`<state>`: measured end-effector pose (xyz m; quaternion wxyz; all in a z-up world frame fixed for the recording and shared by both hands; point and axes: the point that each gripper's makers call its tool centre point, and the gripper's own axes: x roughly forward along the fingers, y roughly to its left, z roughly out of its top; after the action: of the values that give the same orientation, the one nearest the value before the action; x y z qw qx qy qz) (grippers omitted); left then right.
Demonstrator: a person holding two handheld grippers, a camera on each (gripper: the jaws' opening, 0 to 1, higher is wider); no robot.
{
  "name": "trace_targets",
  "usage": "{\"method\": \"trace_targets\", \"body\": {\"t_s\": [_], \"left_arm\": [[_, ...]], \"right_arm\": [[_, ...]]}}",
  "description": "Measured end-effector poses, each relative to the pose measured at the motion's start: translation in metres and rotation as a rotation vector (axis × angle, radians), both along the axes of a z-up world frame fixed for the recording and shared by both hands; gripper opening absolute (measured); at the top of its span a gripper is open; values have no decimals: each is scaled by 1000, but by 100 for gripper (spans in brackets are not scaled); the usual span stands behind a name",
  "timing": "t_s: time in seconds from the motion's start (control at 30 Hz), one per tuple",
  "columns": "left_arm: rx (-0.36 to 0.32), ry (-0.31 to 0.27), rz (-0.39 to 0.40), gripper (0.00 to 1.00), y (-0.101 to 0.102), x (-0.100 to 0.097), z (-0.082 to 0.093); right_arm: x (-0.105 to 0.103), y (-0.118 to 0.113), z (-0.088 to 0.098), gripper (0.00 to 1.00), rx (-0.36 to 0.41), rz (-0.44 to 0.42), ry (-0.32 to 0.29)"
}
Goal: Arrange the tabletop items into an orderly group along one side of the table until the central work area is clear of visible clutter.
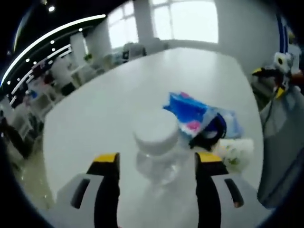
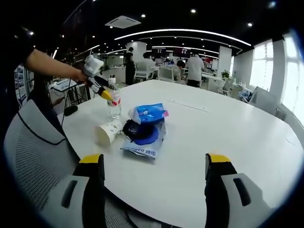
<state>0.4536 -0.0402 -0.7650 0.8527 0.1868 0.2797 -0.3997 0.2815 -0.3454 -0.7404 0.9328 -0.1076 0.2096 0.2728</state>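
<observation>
Open-plan office, big white table (image 2: 228, 128). Left tongs (image 1: 156, 164) straddled a clear bottle (image 1: 157, 152) with a white cap; contact couldn't be confirmed from either view. Right tongs (image 2: 154, 164) stood wide apart and empty at the table's near edge. Paper cup (image 2: 108, 131) lay tipped, touching the blue packets (image 2: 145, 128) and a dark round item (image 2: 137, 130). Items already clustered near one edge; judged mostly done, tidying left.

Open worktop (image 2: 228, 128) beyond and right of the clutter. Blocking near edge: bottle (image 2: 114, 99), cup (image 2: 108, 131), blue packets (image 2: 145, 130) clustered, touching. Mesh chair (image 2: 33, 152) beside that edge.
</observation>
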Motion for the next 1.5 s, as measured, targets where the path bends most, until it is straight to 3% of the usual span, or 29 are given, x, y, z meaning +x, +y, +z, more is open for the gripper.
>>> {"method": "trace_targets", "body": {"t_s": [0.4,0.53,0.6,1.27,1.5], "left_arm": [[14,27,-100,55,-9,5,-11],[39,34,-127,48,-9,3,-17],[64,8,-144,45,-7,4,-19],[11,24,-44,42,1,5,-17],[-32,27,4,41,6,9,-8]], "right_arm": [[0,0,-1,88,-4,-1,6],[-1,0,-1,88,-7,-1,7],[-1,0,-1,88,-7,-3,9],[-2,4,-2,92,-8,17,9],[-1,5,3,97,15,19,-7]]}}
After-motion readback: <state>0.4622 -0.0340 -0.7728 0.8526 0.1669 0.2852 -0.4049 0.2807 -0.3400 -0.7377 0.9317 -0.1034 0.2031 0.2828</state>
